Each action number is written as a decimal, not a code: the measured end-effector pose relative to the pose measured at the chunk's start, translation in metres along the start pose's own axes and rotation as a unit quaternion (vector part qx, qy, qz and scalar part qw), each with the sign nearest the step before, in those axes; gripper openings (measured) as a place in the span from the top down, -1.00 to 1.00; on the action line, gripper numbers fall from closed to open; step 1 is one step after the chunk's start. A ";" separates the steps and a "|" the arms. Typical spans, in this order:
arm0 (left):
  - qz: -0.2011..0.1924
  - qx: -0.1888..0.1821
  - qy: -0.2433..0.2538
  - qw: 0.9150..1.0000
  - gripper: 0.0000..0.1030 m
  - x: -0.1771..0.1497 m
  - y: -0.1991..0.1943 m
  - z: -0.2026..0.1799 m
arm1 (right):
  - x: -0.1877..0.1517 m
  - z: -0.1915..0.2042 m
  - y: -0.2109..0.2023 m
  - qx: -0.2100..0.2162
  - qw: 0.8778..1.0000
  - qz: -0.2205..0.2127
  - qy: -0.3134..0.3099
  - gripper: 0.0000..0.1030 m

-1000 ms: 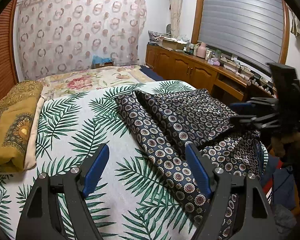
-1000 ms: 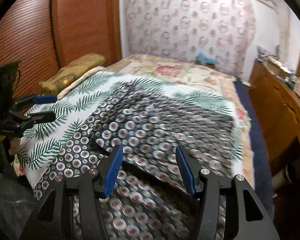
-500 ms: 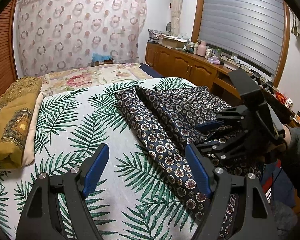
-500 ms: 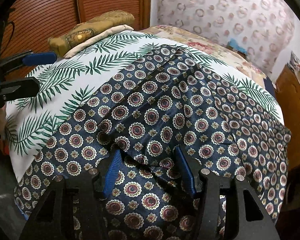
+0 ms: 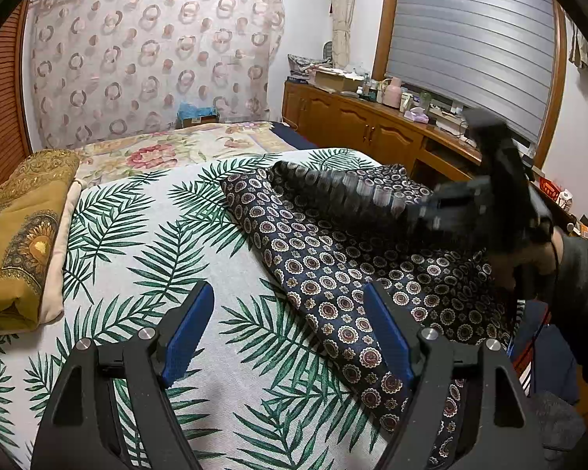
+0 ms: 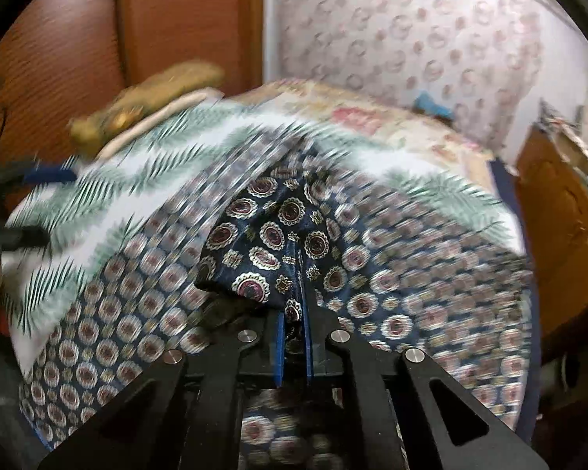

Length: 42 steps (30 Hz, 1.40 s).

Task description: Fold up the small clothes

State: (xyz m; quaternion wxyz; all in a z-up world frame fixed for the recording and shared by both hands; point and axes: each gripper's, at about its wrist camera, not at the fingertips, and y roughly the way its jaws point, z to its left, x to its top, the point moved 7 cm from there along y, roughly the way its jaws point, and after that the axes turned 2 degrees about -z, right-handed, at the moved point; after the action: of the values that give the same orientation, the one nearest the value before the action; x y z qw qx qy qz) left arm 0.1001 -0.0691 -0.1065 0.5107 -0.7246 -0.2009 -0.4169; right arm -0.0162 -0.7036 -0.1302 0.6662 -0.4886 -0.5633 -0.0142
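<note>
Now my right gripper (image 6: 293, 313) has just been closing and pinches a fold of the navy patterned garment (image 5: 333, 258), cloth bunched up between the blue pads (image 6: 280, 337) w/ a lifted flap ahead of them. Rest of the garment lies spread on the palm-leaf bedspread (image 5: 145, 235), right half of the bed, near edge draping over the side. My left gripper (image 5: 286, 337) hangs over the near-left part of the spread, pads wide apart, nothing between them, right pad just above the garment's near edge. Folded yellow blanket (image 5: 15, 243) sits far left. Wooden cabinets (image 5: 356, 125) run along the right wall.
</note>
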 end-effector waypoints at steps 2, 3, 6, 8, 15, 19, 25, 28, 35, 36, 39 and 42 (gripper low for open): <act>0.000 -0.001 0.000 1.000 -0.54 -0.001 0.000 0.000 | 0.009 -0.020 -0.011 -0.024 0.999 -0.021 0.026 0.87; 0.000 -0.001 0.000 1.000 -0.54 -0.001 0.000 -0.001 | 0.014 -0.031 -0.015 -0.035 0.998 -0.028 0.040 0.87; 0.000 -0.002 0.000 1.000 -0.53 -0.002 0.001 -0.001 | 0.024 -0.063 -0.021 -0.056 0.995 -0.036 0.075 0.87; 0.001 -0.002 0.000 1.000 -0.54 -0.002 0.001 -0.001 | 0.028 -0.082 -0.019 -0.065 0.993 -0.035 0.093 0.87; 0.003 -0.003 0.000 1.000 -0.54 -0.005 0.003 -0.001 | 0.038 -0.113 0.006 -0.102 0.988 -0.001 0.113 0.87; 0.004 -0.005 -0.001 1.000 -0.54 -0.005 0.004 -0.001 | 0.037 -0.124 0.009 -0.120 0.983 0.012 0.136 0.87; 0.012 -0.010 0.003 1.000 -0.54 -0.008 0.009 -0.005 | 0.045 -0.128 -0.009 -0.180 0.974 0.014 0.140 0.59; 0.016 -0.014 0.007 1.000 -0.54 -0.009 0.012 -0.009 | 0.045 -0.116 -0.020 -0.172 0.976 0.008 0.133 0.55; 0.032 -0.017 0.014 0.999 -0.54 -0.015 0.018 -0.015 | 0.012 -0.069 -0.037 -0.123 0.986 0.011 0.112 0.55; 0.035 -0.017 0.014 0.999 -0.54 -0.016 0.019 -0.016 | 0.006 -0.063 -0.040 -0.119 0.987 0.012 0.110 0.55; 0.044 -0.016 0.017 0.999 -0.54 -0.021 0.021 -0.018 | -0.009 -0.047 -0.046 -0.102 0.989 0.016 0.107 0.52; 0.049 -0.015 0.020 0.998 -0.54 -0.024 0.024 -0.020 | -0.026 -0.030 -0.052 -0.082 0.990 0.025 0.108 0.22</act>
State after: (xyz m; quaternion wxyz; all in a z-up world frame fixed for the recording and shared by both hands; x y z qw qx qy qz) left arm 0.0959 -0.0937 -0.1370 0.5232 -0.7328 -0.1485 -0.4089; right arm -0.0334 -0.7644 -0.1143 0.6810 -0.5511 -0.4726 -0.0961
